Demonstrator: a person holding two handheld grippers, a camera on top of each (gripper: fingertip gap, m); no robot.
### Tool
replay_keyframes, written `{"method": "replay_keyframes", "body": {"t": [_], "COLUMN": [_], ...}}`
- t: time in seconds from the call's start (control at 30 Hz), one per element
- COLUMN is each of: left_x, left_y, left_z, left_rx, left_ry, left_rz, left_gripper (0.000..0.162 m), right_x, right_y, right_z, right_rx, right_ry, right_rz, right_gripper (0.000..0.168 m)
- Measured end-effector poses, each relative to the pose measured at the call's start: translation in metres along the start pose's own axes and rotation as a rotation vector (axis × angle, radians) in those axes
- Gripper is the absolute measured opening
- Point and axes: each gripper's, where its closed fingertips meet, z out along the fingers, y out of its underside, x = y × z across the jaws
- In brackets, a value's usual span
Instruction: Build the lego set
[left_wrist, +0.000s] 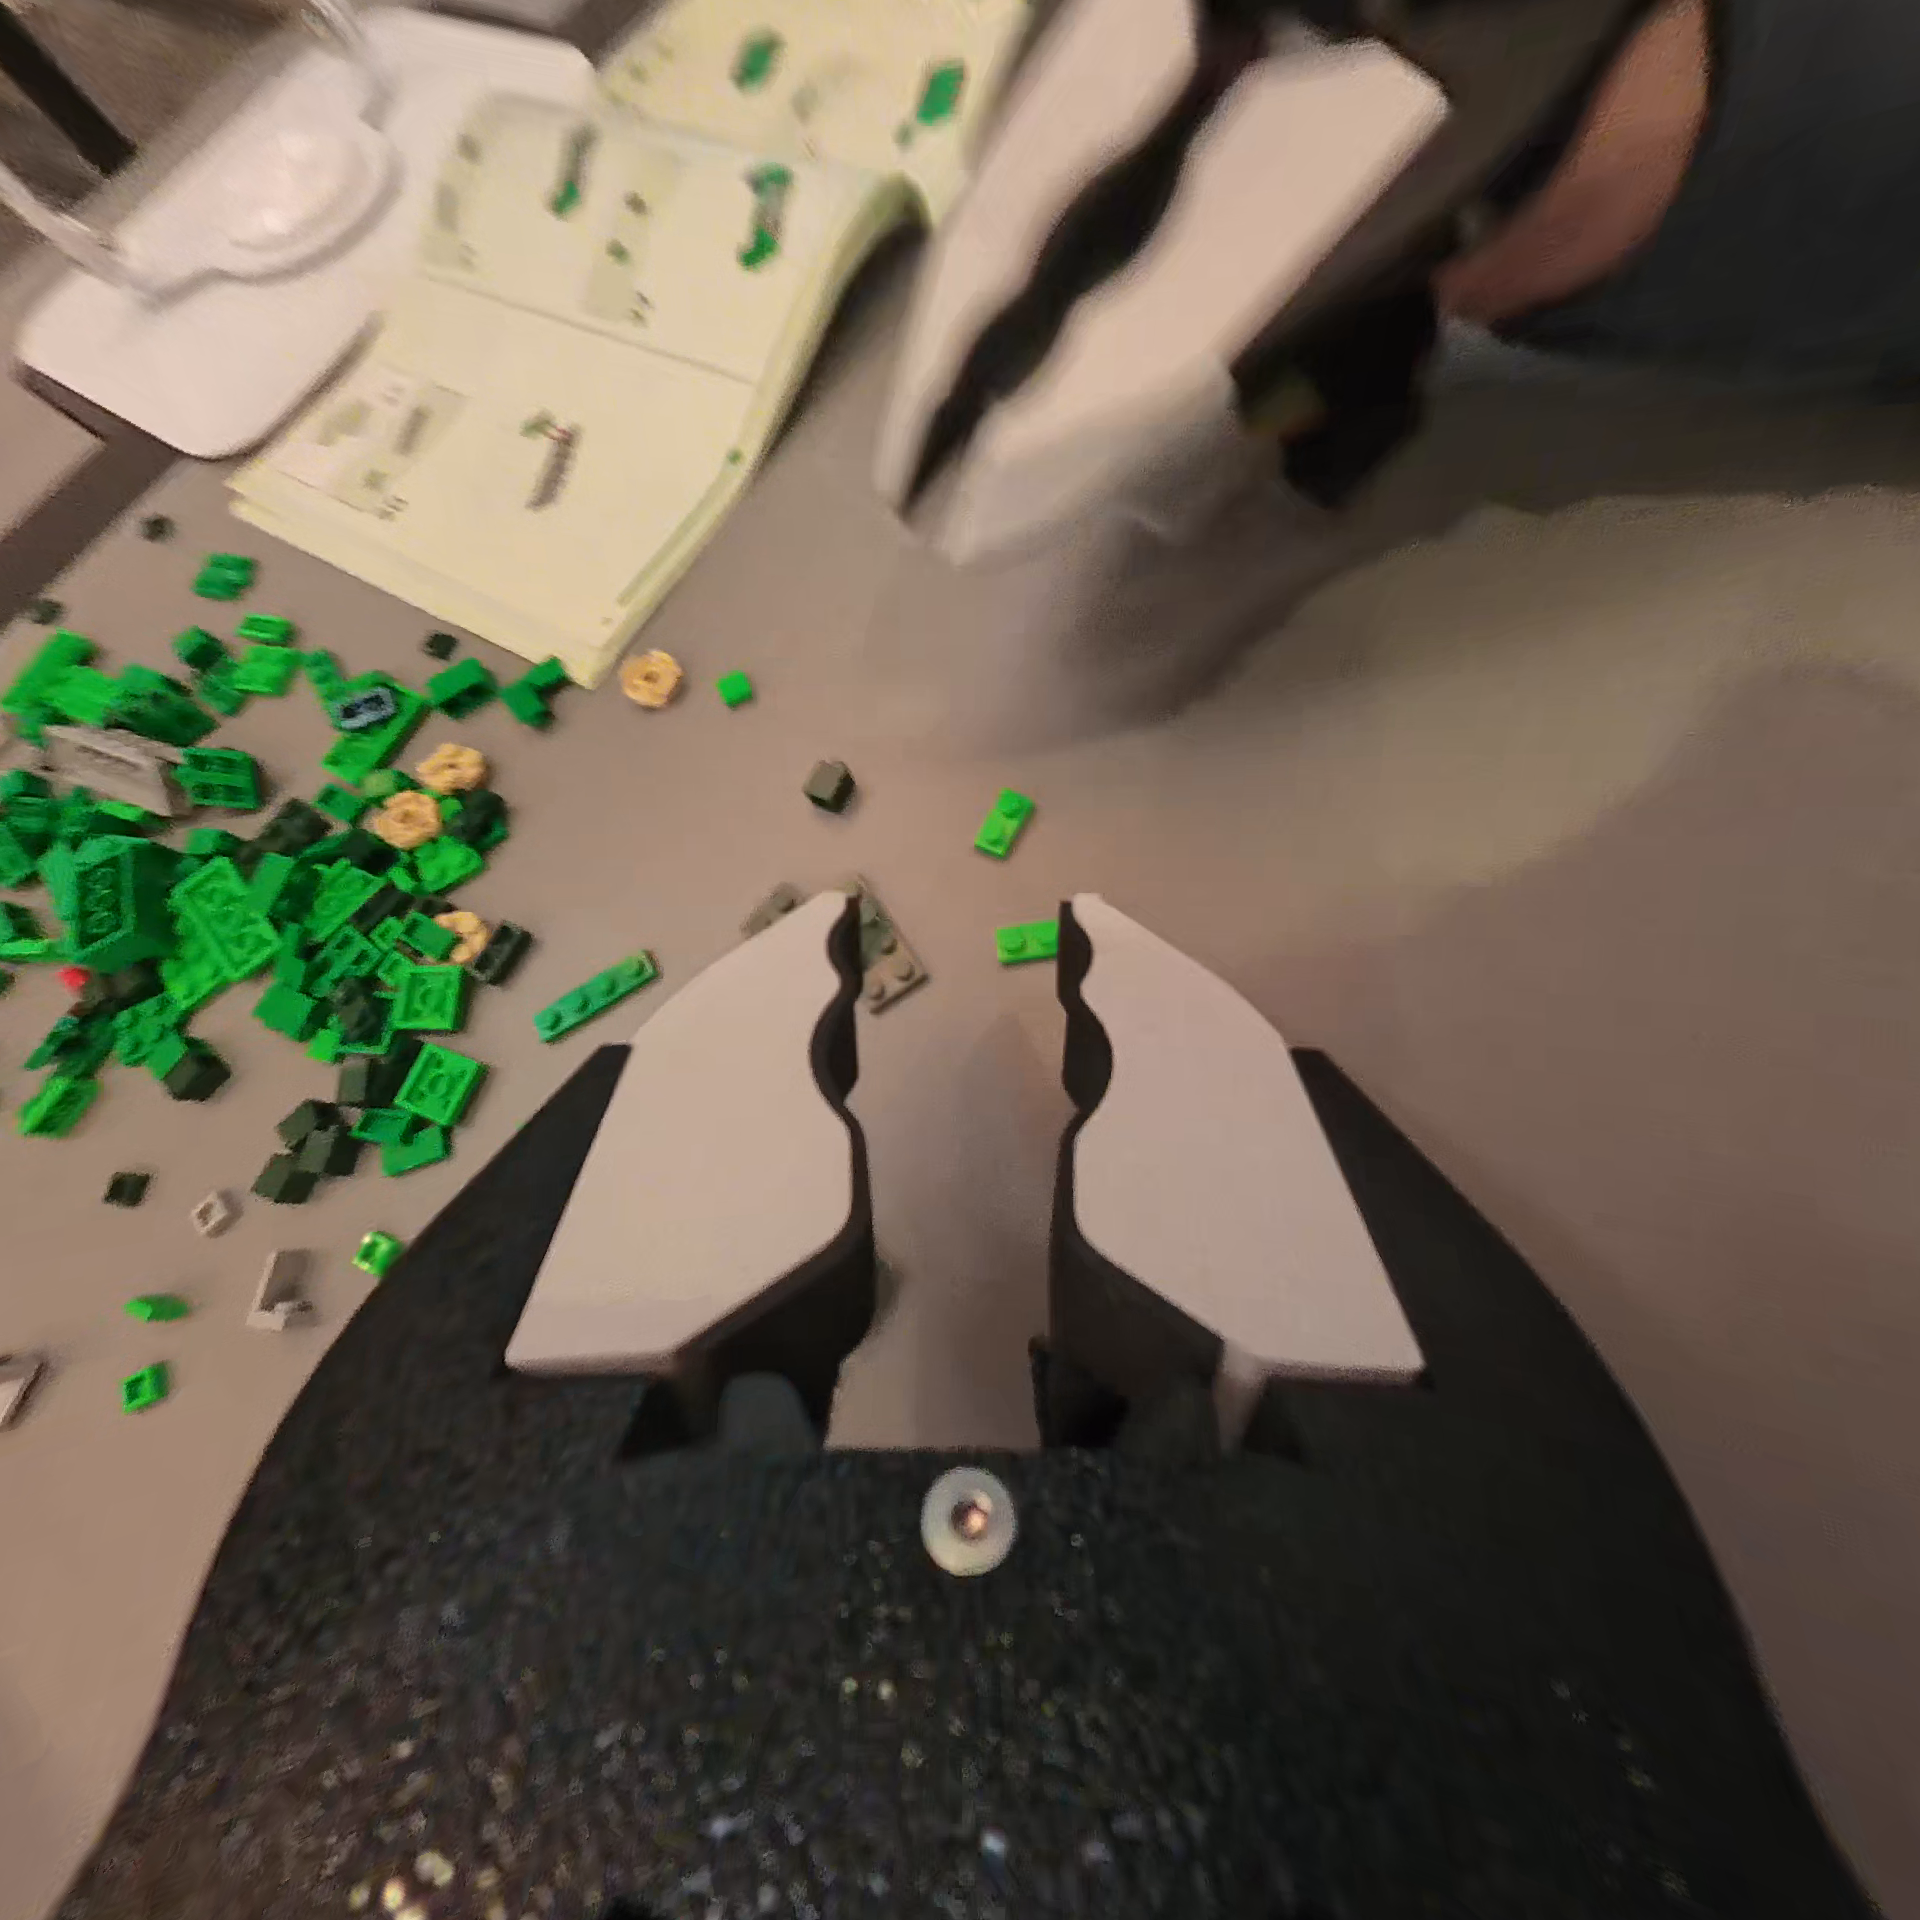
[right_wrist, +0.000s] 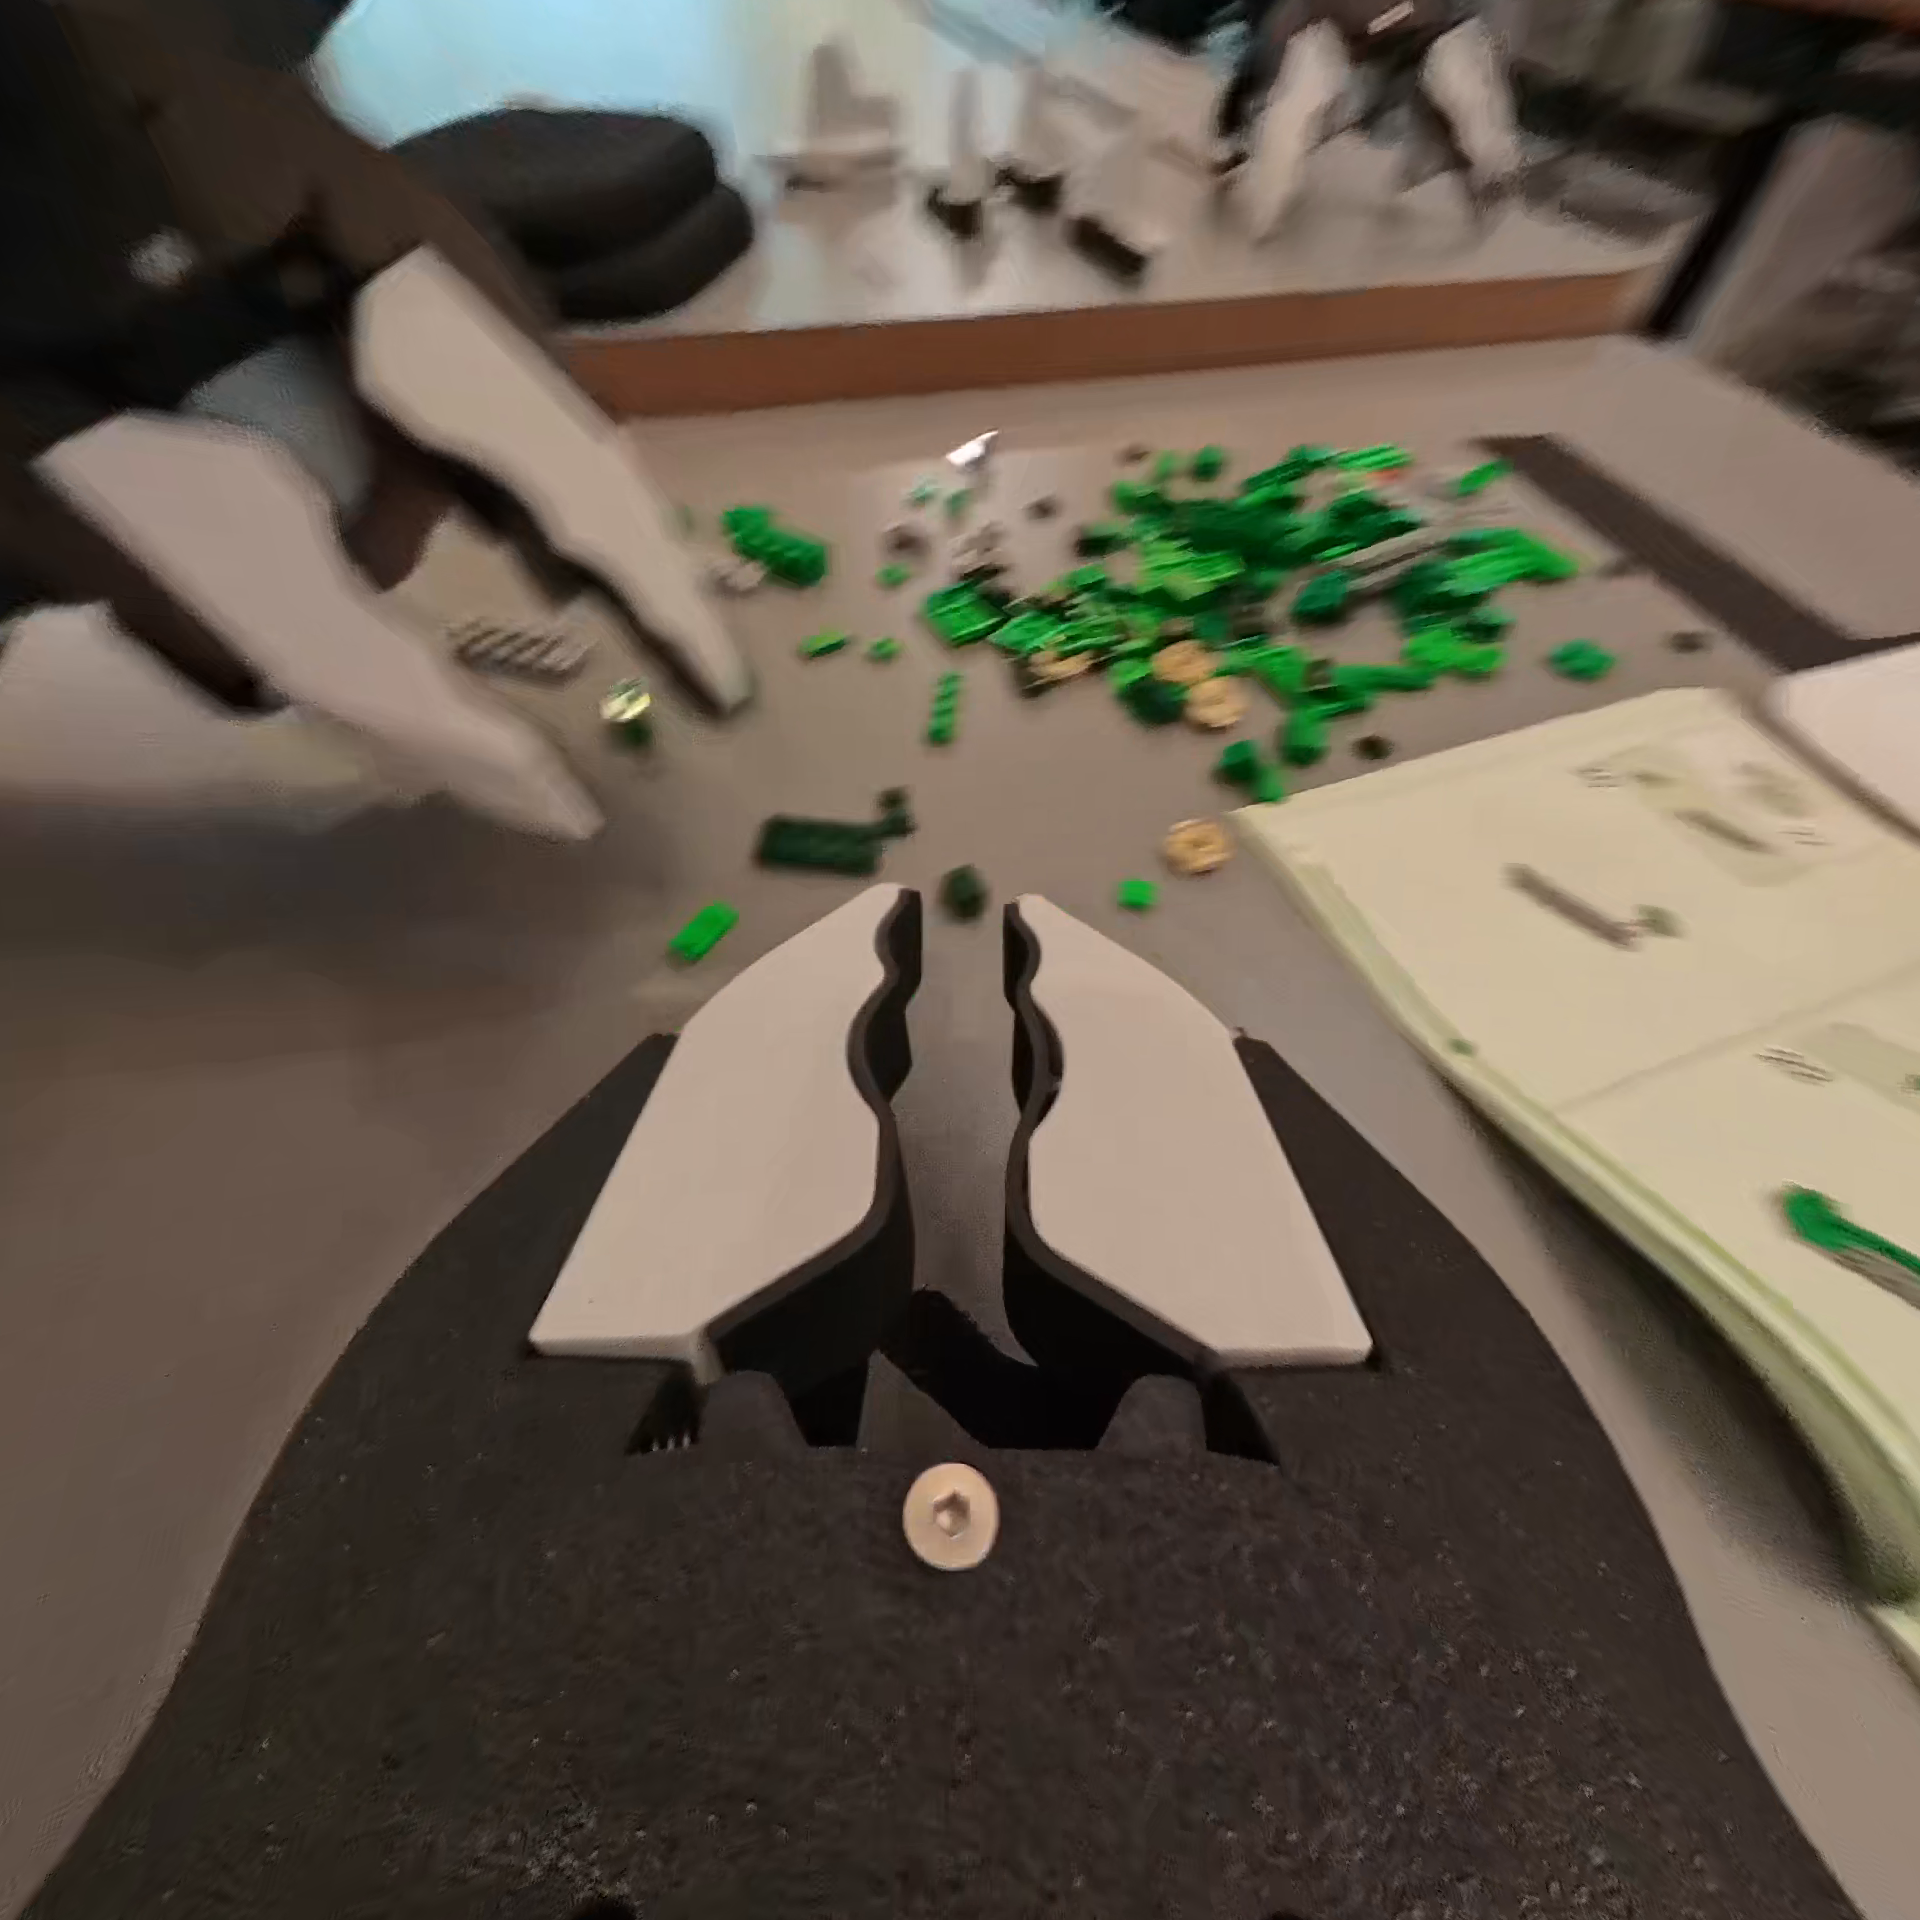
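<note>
**Two grippers parted over loose bricks**

Both of my grippers are released and hold nothing. My left gripper (left_wrist: 961, 914) hangs over the grey table (left_wrist: 1455, 1039); a grey stud plate (left_wrist: 891, 961) lies just beside its left fingertip, partly hidden by it, and a bright green plate (left_wrist: 1027, 942) pokes out at its right fingertip. At 12 o'clock from the tips sits a small dark green brick (left_wrist: 829, 784). The main brick pile (left_wrist: 218, 914), mostly bright and dark green with a few tan round pieces, spreads at 9 o'clock. The open instruction booklet (left_wrist: 582, 343) lies at 11 o'clock.

My right gripper (right_wrist: 961, 914) has a small dark green brick (right_wrist: 963, 891) right ahead of its gap; whether it touches, I cannot tell. Motion blur softens that view.
</note>
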Motion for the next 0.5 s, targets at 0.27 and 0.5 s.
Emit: {"method": "replay_keyframes", "body": {"t": [0.27, 0.5], "left_x": [-0.037, -0.039], "left_y": [-0.010, -0.011], "left_z": [-0.007, -0.025], "left_rx": [0.217, 0.312], "left_ry": [-0.218, -0.223], "left_rz": [-0.066, -0.119], "left_gripper": [0.031, 0.030], "right_x": [-0.033, -0.039], "right_y": [0.024, 0.033], "right_z": [0.021, 0.029], "right_rx": [-0.224, -0.294], "right_ry": [-0.124, -0.183], "right_rz": [-0.181, -0.188], "right_gripper": [0.014, 0.015]}}
